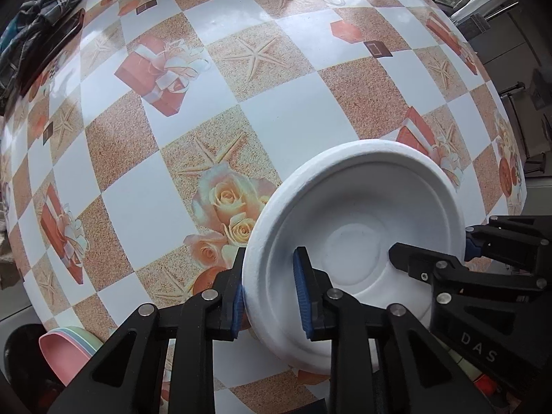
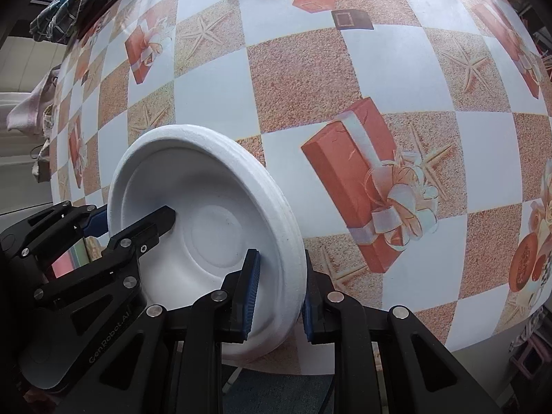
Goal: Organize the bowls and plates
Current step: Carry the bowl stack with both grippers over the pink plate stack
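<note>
White foam bowl (image 1: 358, 241) held tilted above checkered tablecloth (image 1: 138, 200), near its front edge. Left gripper (image 1: 270, 296) pinching bowl's left rim; right gripper (image 2: 277, 295) pinching opposite rim. Equally near; pastel bowl stack (image 1: 65, 348) lower-left of bowl.

The bowl (image 1: 358, 227) is plain white, kinda foamy looking. Table (image 1: 138, 203) has a checkered cover: white squares, sandy tan ones with starfish, plus orange-red gift boxes and peachy roses. Both grippers are black with blue pads (image 2: 251, 288). Pink and pastel green plates (image 1: 65, 348) sit by the edge.
</note>
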